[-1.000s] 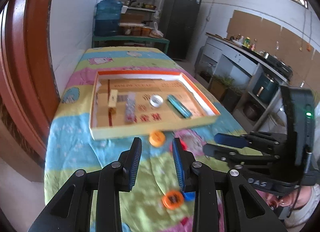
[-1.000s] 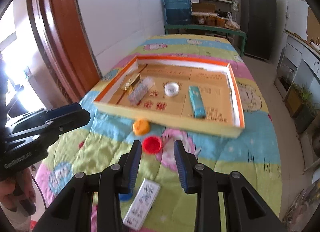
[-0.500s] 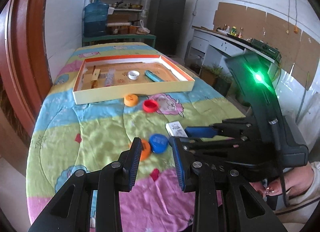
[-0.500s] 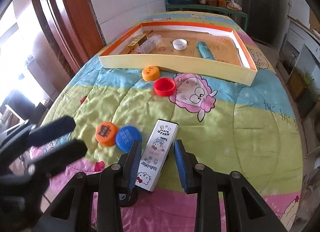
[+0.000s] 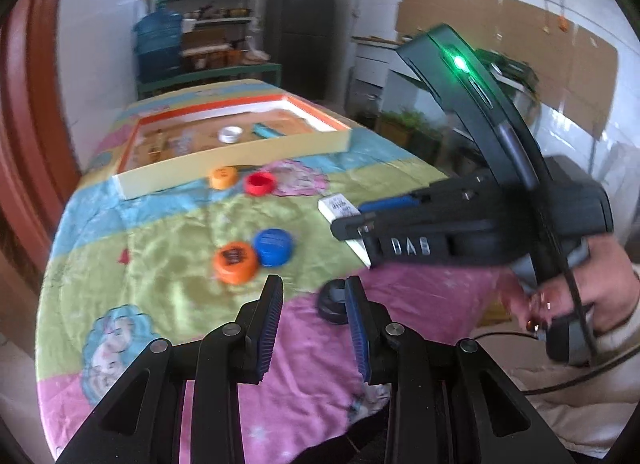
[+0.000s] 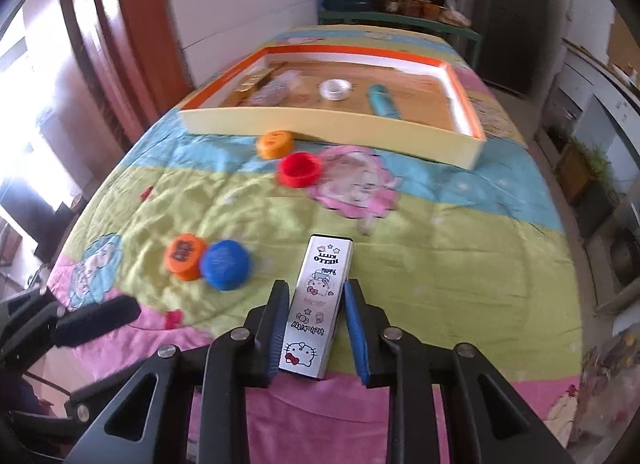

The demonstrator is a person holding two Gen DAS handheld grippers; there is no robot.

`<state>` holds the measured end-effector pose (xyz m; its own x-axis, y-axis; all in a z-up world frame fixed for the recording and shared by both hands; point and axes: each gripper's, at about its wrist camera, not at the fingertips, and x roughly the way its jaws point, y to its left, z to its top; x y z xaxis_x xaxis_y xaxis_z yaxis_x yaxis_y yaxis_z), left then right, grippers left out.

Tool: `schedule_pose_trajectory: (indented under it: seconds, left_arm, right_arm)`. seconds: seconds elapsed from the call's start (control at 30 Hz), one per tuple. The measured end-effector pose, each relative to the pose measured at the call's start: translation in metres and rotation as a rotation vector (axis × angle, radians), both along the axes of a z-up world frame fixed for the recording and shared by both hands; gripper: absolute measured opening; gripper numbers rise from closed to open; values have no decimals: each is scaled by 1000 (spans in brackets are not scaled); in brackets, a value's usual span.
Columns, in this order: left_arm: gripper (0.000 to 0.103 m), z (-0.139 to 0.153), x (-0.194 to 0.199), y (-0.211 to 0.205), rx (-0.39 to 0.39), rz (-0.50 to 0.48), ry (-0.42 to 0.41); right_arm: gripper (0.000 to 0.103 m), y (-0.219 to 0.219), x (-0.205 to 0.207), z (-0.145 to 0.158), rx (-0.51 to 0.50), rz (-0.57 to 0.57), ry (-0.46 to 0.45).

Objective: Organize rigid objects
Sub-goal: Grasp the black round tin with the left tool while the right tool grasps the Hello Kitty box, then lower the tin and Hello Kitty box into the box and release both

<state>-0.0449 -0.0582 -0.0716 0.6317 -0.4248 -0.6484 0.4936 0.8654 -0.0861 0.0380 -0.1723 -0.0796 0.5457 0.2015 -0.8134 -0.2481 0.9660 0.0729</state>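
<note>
Fingers of right gripper [image 6: 316, 296] straddle Hello Kitty box [image 6: 318, 304] — not yet clamped.

both grippers pulled back from the tray [image 6: 332, 129] to the near worktop edge, right gripper [image 6: 316, 318] now straddling the Hello Kitty box [image 6: 320, 300] — jaws apart, left gripper [image 5: 314, 320] beside a newly visible black cap [image 5: 332, 302]

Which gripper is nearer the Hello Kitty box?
Right. The right gripper is open and straddles the Hello Kitty box. The left gripper is open over the pink quilt beside it, near a black cap.
</note>
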Motion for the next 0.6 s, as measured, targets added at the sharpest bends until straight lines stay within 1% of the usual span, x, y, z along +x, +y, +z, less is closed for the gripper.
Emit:
schedule_pose_trajectory:
  seconds: [0.13, 0.2, 0.27, 0.33, 0.4, 0.6]
  left_arm:
    - [33, -9, 1, -23, 46, -55, 1]
    - [33, -15, 3, -31, 80, -47, -6]
    - [33, -16, 3, -35, 111, -28, -38]
    - [33, -19, 8, -35, 121, -10, -32]
    - [33, -25, 13, -33, 113, -5, 4]
    - [32, -28, 17, -22, 22, 2, 30]
  right_arm:
    - [29, -22, -2, 0, 42, -42, 10]
    - [29, -29, -4, 0, 55, -54, 15]
    - [29, -34, -5, -1, 68, -60, 19]
    - [29, -36, -6, -1, 74, -59, 18]
    - [29, -35, -6, -1, 75, -56, 16]
    - [29, -36, -6, -3, 84, -50, 14]
